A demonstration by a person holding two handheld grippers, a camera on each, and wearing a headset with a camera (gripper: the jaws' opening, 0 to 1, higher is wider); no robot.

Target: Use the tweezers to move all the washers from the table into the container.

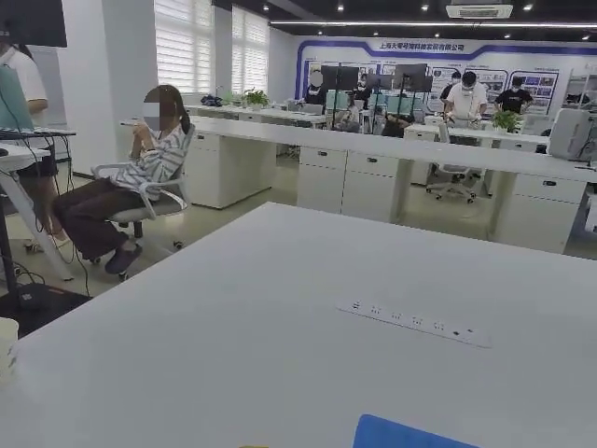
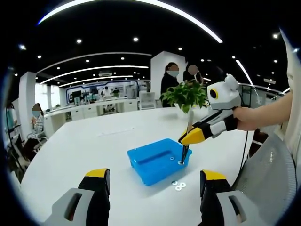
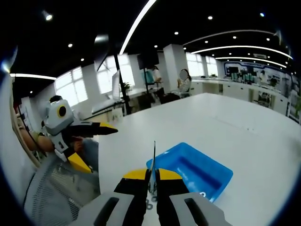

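Left gripper nearest me, jaws wide apart, empty. Just beyond, two washers lie on table beside blue container. Right gripper clamped on tweezers, tips dipped at container corner. Some washers look inside; can't count. I judge task partway, two left.
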